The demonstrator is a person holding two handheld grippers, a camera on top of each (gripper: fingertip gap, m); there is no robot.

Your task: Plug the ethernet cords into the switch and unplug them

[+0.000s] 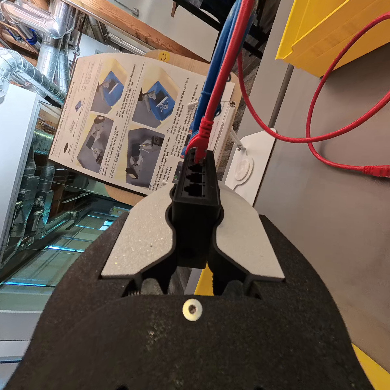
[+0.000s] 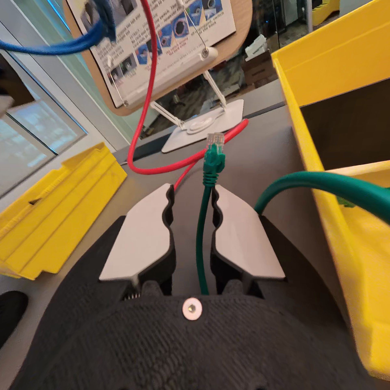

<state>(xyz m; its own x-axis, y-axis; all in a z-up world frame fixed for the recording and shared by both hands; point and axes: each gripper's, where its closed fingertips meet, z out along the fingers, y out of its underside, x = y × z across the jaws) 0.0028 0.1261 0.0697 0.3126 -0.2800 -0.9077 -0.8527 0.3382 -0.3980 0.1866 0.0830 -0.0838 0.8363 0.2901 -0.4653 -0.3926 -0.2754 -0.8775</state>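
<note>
My left gripper (image 1: 195, 190) is shut on a black switch (image 1: 196, 209), held with its ports facing the camera. A red cord's plug (image 1: 203, 135) sits in a far port, and a blue cord (image 1: 223, 63) runs to the port beside it. Three nearer ports are empty. The red cord's other plug (image 1: 377, 169) lies on the table. My right gripper (image 2: 192, 188) is open. A green cord (image 2: 201, 242) runs between its fingers, against the right one, with its clear-tipped plug (image 2: 213, 162) pointing forward. The red cord (image 2: 147, 84) and blue cord (image 2: 63, 47) hang ahead.
A tall yellow bin (image 2: 316, 63) stands close on the right, and the green cord loops out of it. A low yellow bin (image 2: 52, 211) lies at the left. An instruction board (image 2: 160, 31) on a white stand (image 2: 211, 126) is at the back of the grey table (image 2: 263, 168). One gripper's finger ends stand about 25 cm off the other's.
</note>
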